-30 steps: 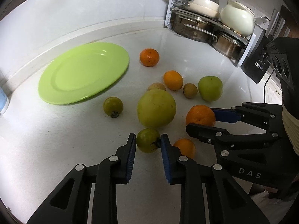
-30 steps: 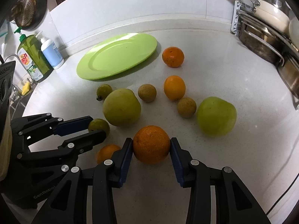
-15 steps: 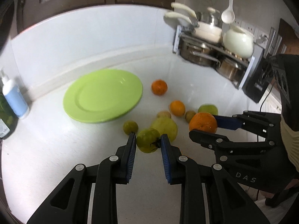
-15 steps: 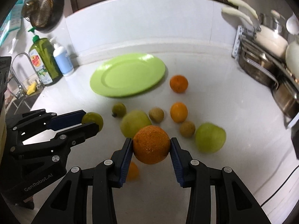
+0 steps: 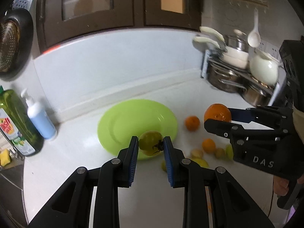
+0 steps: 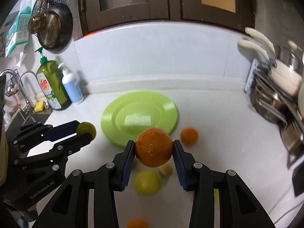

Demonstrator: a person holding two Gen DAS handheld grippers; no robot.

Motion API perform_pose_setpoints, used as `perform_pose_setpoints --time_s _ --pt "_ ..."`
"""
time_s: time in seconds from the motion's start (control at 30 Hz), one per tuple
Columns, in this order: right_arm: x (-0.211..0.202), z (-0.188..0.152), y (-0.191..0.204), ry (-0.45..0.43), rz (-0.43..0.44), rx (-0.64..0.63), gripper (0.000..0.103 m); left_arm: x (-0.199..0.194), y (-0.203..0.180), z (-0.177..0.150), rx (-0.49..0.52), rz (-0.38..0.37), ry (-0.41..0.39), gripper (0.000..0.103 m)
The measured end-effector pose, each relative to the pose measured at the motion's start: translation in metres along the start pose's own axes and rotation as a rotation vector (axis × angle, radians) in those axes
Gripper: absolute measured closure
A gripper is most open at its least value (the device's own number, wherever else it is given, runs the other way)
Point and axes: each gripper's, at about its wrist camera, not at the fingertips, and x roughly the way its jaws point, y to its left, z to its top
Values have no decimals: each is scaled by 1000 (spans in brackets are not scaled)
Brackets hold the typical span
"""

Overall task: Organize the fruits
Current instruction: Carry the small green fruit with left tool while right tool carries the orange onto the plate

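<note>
left gripper (image 5: 150,146): clamps green fruit (image 5: 150,145) | right gripper (image 6: 154,149): clamps orange (image 6: 153,147)

Both wrist cameras look obliquely down from above the counter, sharing the green plate (image 5: 121,121).

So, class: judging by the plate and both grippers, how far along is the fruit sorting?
Done: nothing; the round lime-green plate lies bare. In hand: left gripper clamps a small green fruit, right gripper a large orange. Left: several fruits on the white counter.
</note>
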Motion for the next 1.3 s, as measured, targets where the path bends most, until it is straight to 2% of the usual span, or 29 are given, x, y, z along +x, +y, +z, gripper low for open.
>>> perform_pose_setpoints --time_s 0.23,0.43,0.57,0.8,0.97,1.1,1.3 --pt "20 47 -2 -25 10 -16 62 15 23 29 2 63 -15 76" --pt "62 75 -1 38 35 -27 62 45 45 46 -18 74 25 76" --pt "99 90 -1 106 73 -14 62 73 58 52 -40 62 79 76" --pt "163 99 -6 239 87 2 62 122 74 55 -46 64 159 76" --pt "198 99 -9 312 81 7 62 154 84 48 -76 33 231 76" --pt "215 96 -13 335 81 15 62 176 90 42 -109 6 285 76" --pt "225 95 -13 348 78 -3 62 191 87 42 -115 4 314 76"
